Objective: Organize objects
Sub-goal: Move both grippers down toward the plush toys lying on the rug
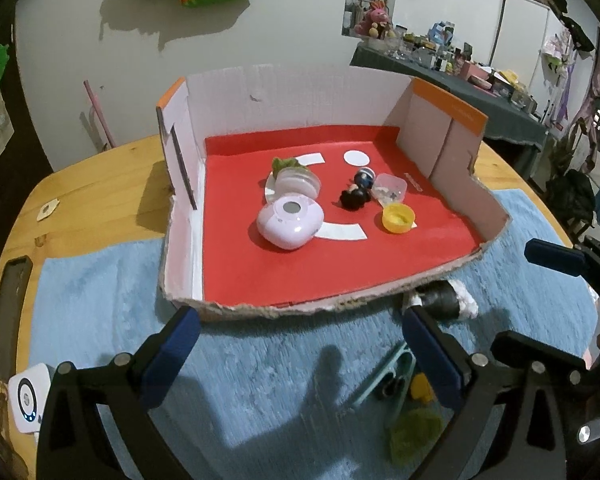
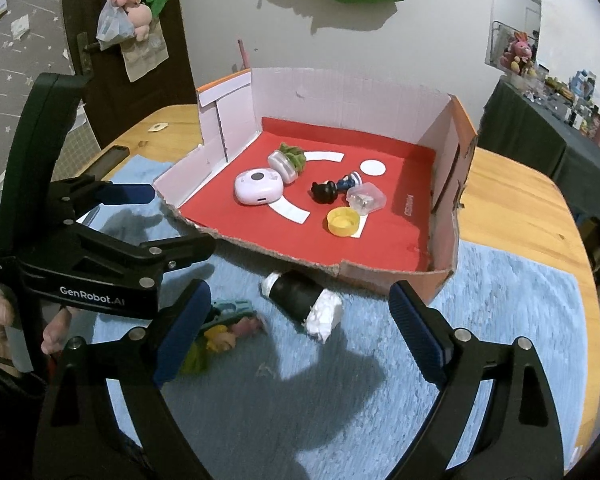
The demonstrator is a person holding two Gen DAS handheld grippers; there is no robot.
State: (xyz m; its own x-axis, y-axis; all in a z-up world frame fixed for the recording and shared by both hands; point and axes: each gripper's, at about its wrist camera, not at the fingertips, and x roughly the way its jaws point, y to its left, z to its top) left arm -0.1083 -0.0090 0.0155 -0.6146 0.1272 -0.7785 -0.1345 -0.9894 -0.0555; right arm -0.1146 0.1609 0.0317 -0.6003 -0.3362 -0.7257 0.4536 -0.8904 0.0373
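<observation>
A cardboard box [image 1: 452, 136] [image 2: 444, 280] with a red floor holds a pale pink round device [image 1: 290, 222] [image 2: 258, 186], a clear jar with a green plant [image 1: 296, 178] [image 2: 286, 162], a black toy figure [image 1: 356, 194] [image 2: 326, 192], a clear cup [image 1: 390, 190] [image 2: 366, 198] and a yellow cap [image 1: 398, 218] [image 2: 342, 220]. On the blue mat in front lie a black roll with white ends [image 1: 444, 298] [image 2: 302, 304] and a teal toy with yellow and green pieces [image 1: 404, 388] [image 2: 224, 328]. My left gripper [image 1: 300, 344] and right gripper [image 2: 300, 324] are open and empty above the mat.
The blue mat [image 1: 260, 380] [image 2: 500, 300] covers a wooden table [image 1: 100, 176] [image 2: 520, 184]. A white gadget [image 1: 28, 398] and a dark phone [image 1: 8, 312] lie at the table's left edge. A cluttered dark table [image 1: 460, 76] stands behind on the right.
</observation>
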